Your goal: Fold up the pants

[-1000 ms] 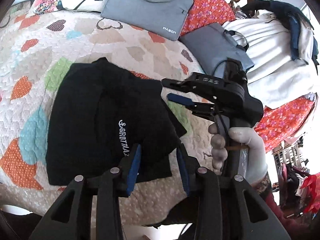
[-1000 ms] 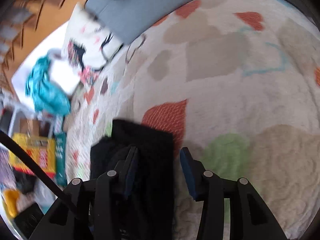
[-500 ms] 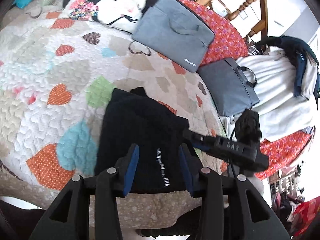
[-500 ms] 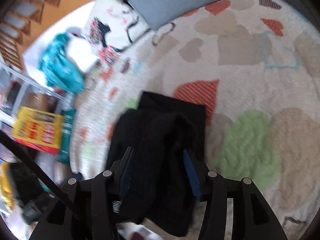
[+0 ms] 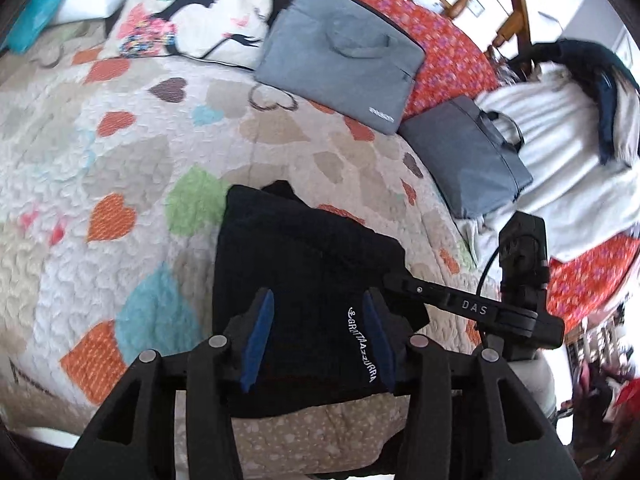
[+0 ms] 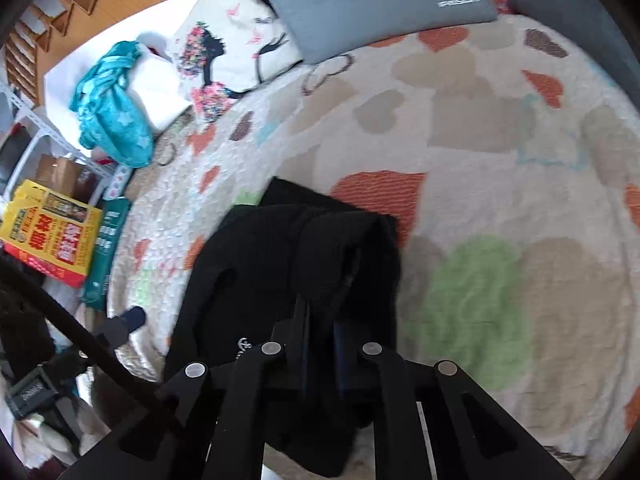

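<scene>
The folded black pants (image 5: 304,280) with white lettering lie on the heart-patterned quilt (image 5: 120,168) near the bed's front edge. My left gripper (image 5: 320,332) is open and hovers above the pants' near part, holding nothing. The right gripper (image 5: 472,308) shows to the right of the pants. In the right wrist view, my right gripper (image 6: 320,320) is shut on the pants (image 6: 280,256) at their near right edge, the cloth bunched and lifted between the fingers.
Two grey laptop bags (image 5: 344,56) (image 5: 464,160) and a printed pillow (image 5: 192,12) lie at the far side of the bed. White and dark clothing (image 5: 568,128) is piled at the right. A teal cloth (image 6: 112,112) and a yellow box (image 6: 48,232) are beyond the bed's left edge.
My right gripper has closed from open onto the pants' edge. Both grippers have pulled back and up, so the pants look smaller in both views.
</scene>
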